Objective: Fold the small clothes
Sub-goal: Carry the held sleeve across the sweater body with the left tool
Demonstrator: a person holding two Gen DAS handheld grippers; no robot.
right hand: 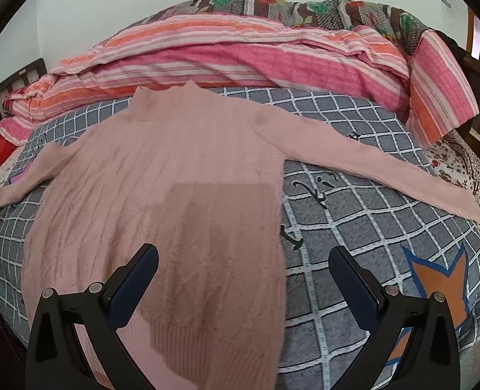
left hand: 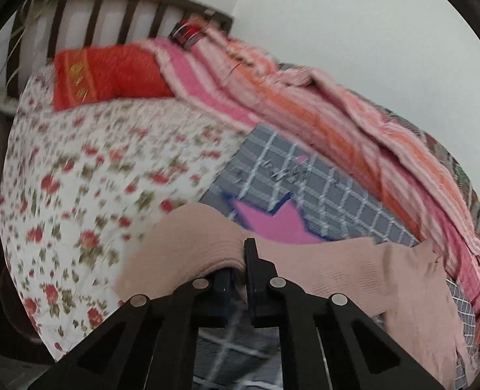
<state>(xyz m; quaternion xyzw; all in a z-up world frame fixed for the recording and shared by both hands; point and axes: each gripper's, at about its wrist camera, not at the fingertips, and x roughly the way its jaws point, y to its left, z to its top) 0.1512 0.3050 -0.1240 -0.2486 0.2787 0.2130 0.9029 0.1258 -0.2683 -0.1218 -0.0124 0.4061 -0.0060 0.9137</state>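
Note:
A pink knitted sweater (right hand: 175, 178) lies spread flat on a grey checked blanket (right hand: 353, 227), collar at the far side, both sleeves stretched outward. My right gripper (right hand: 243, 269) is open and empty, hovering above the sweater's hem and right edge. My left gripper (left hand: 240, 260) is shut on the cuff of the sweater's left sleeve (left hand: 207, 243), which bunches between the fingers; the sleeve runs off to the right in the left wrist view. The left sleeve end shows at the left edge of the right wrist view (right hand: 3, 195).
A rolled pink and orange striped quilt (right hand: 240, 55) lies along the far side of the bed. A red pillow (left hand: 110, 74) sits by the dark slatted headboard (left hand: 110, 16). A floral sheet (left hand: 94, 162) covers the rest of the bed.

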